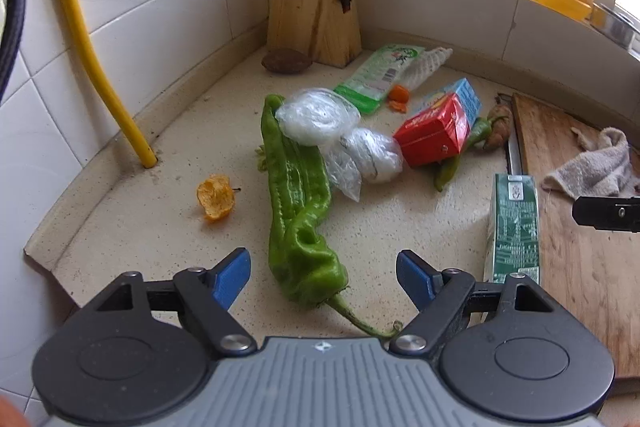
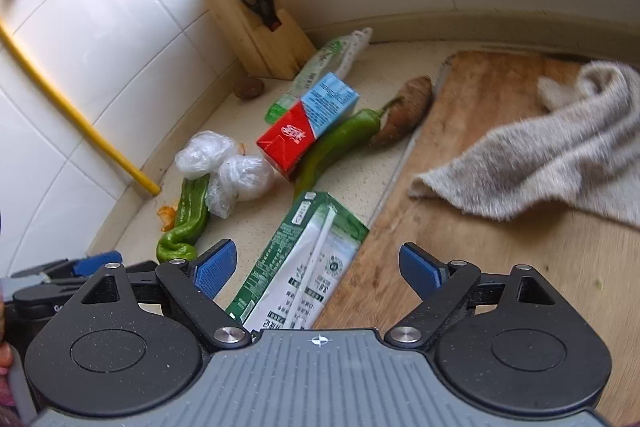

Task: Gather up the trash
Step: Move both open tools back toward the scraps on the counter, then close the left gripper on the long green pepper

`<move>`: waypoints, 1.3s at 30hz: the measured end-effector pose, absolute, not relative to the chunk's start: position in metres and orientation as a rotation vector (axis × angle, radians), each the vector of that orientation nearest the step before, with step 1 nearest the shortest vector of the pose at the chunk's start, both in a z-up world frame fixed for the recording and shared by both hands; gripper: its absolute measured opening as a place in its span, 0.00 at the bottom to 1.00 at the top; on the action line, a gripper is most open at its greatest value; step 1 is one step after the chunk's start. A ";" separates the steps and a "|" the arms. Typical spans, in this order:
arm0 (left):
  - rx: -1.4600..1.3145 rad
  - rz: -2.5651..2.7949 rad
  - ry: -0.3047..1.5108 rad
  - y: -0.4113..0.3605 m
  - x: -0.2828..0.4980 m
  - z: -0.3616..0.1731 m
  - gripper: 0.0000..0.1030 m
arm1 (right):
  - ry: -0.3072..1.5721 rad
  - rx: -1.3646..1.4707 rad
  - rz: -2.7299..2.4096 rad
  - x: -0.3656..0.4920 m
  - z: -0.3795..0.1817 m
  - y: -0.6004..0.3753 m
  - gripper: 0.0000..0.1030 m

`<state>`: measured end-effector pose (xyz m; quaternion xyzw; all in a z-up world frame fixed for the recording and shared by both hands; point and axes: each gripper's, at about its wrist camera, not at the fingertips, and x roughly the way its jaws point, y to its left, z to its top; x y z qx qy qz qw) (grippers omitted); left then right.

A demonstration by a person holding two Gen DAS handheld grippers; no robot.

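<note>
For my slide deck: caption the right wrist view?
Open right tongs hover over a green carton beside the cutting board.

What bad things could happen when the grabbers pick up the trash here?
The left gripper is open around the big pepper, so it might grab food instead of trash. The plastic bags lie on that pepper and could drag it. The right gripper, open over the green carton, may squash it.

green carton [image 2: 296, 267]: flat, beside board | red-blue carton [image 1: 436, 133]: on its side, atop a pepper | plastic wads [image 1: 340, 131]: crumpled | orange peel [image 1: 216, 197]: apart, left | green wrapper [image 1: 376, 75]: flat
</note>
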<state>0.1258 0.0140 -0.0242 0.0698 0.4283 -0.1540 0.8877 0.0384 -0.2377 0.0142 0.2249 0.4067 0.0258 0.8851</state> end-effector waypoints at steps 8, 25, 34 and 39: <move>0.154 -0.327 0.933 0.033 0.137 -0.034 0.75 | 0.898 0.470 0.067 0.048 0.001 -0.211 0.90; 0.049 -0.360 0.932 0.062 0.165 -0.040 0.75 | 0.959 0.431 0.109 0.075 -0.009 -0.169 0.92; 0.073 -0.440 0.951 0.031 0.200 -0.056 0.75 | 0.941 0.440 0.051 0.071 -0.004 -0.182 0.92; 0.050 -0.457 1.005 0.024 0.218 -0.076 0.74 | 0.927 0.453 0.018 0.070 -0.001 -0.194 0.92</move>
